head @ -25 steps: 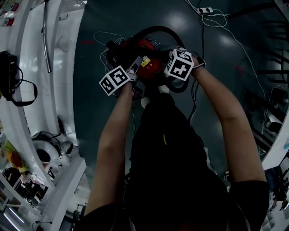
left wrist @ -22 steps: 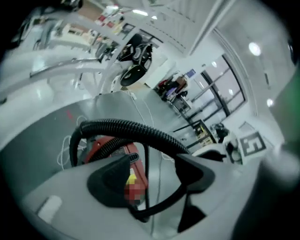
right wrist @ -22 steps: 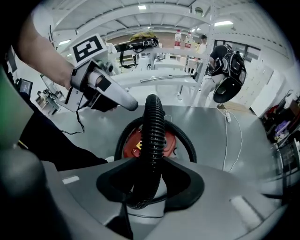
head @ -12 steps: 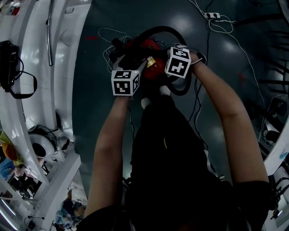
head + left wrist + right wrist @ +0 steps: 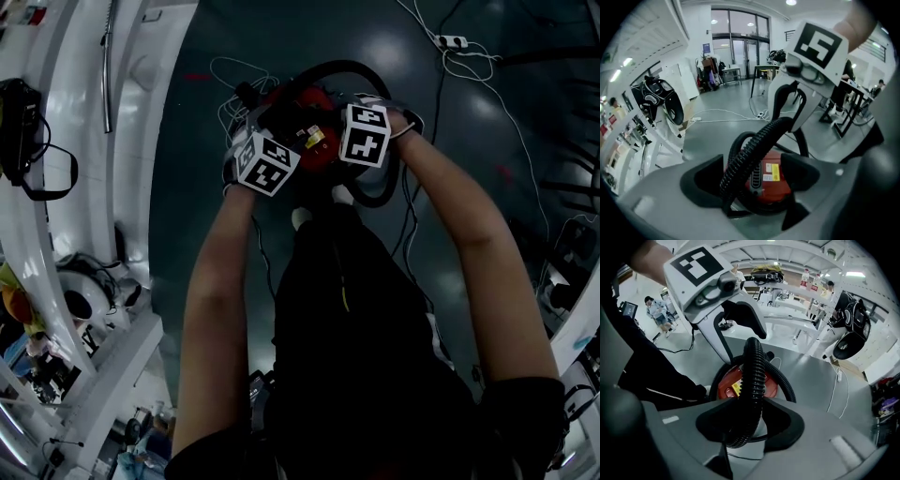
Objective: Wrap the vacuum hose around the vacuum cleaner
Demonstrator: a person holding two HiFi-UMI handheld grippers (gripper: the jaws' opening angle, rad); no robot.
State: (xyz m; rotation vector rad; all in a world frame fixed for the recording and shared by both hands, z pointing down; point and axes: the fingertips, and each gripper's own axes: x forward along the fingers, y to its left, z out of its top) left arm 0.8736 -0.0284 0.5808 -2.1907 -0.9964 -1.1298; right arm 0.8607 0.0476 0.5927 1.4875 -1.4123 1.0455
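- Step in hand, as I judge it: the winding is partway done. The black ribbed vacuum hose (image 5: 752,376) already curves round the far side of the round red vacuum cleaner (image 5: 314,141). The cleaner sits on the floor directly below both grippers.
- Right gripper (image 5: 750,425): its jaws are about half apart and closed on the hose. The hose rises from between them in an arch, then drops toward the cleaner beyond.
- Left gripper (image 5: 752,176): its jaws have just been opening and now stand nearly as wide as they go. The hose crosses the gap, closer to the left jaw, but neither pad presses on it. I read this as a release.
- Next move, as I judge it: I need a fresh left-gripper hold further along the hose. Then the raised arch between the two grippers must be laid down against the cleaner's body.
- Room: open dark grey floor (image 5: 281,47) lies beyond the grippers.
- Thin white cables (image 5: 459,56) trail beyond and to the right of the right gripper, and more loop just beyond the left gripper. I judge these a snag risk.
- A long white workbench (image 5: 66,141) runs well to the left of the left gripper.
- The person's dark-clothed legs (image 5: 337,281) stand just behind both grippers, close to the cleaner.
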